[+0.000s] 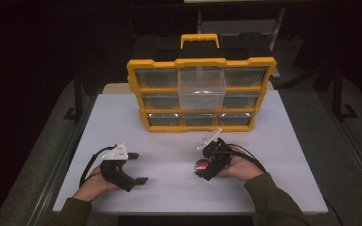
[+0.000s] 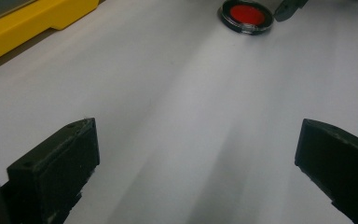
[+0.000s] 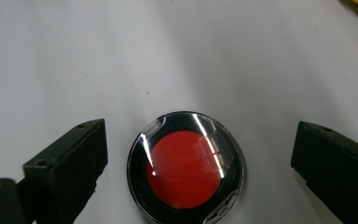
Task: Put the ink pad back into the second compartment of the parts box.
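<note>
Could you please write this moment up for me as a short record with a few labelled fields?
Surface: white table
Object in hand: round red-centred case with a clear lid, lying flat on the table
Right gripper: open, jaws either side of the case, not closed on it
Left gripper: open, nothing between its jaws, apart from the case
Storage: yellow drawer organiser at the far side of the table
Open drawer: clear top-middle drawer pulled out
Likely next step: the right gripper closing on the case

Two black two-jawed tools, left tool [image 1: 138,167] and right tool [image 1: 202,170], grey three-cornered plates, trailing black cables, olive sleeves.
</note>
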